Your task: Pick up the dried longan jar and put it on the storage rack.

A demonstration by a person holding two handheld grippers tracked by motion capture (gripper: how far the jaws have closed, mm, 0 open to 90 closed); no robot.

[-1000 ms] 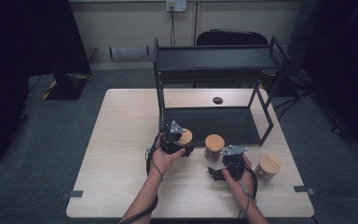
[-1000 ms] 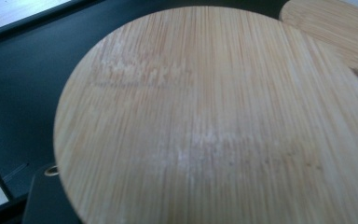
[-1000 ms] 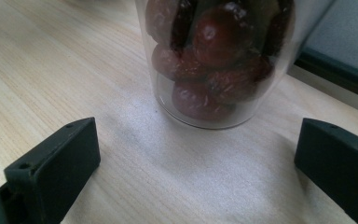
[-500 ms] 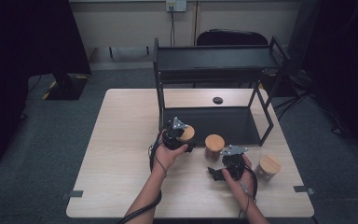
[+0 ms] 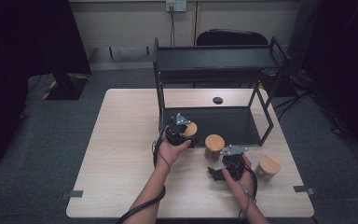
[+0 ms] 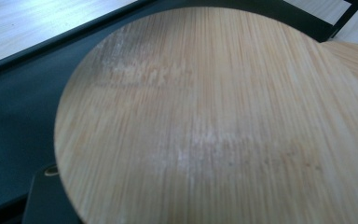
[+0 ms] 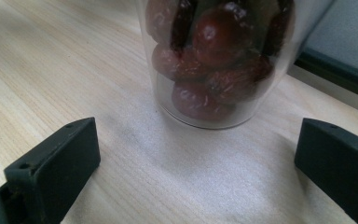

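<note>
Currently: left gripper (image 5: 186, 132) clamping jar (image 6: 214, 121), carrying it over rack's (image 5: 214, 60) lower shelf. Right gripper (image 7: 196, 154) gaping, facing second jar (image 7: 219, 60) on bench (image 5: 121, 140); third jar (image 5: 268, 165) waiting.

left gripper (image 5: 182, 132) is raised over the table on an outstretched forearm, jaws clamped. right gripper (image 5: 223, 169) sits low near the table, jaws spread wide.

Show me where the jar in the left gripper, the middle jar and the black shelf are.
Jar in the left gripper (image 6: 214, 121): left gripper view, on its wooden lid.
Middle jar (image 5: 214, 141): high view, on its lid.
Black shelf (image 5: 214, 58): high view, on its top board.
</note>
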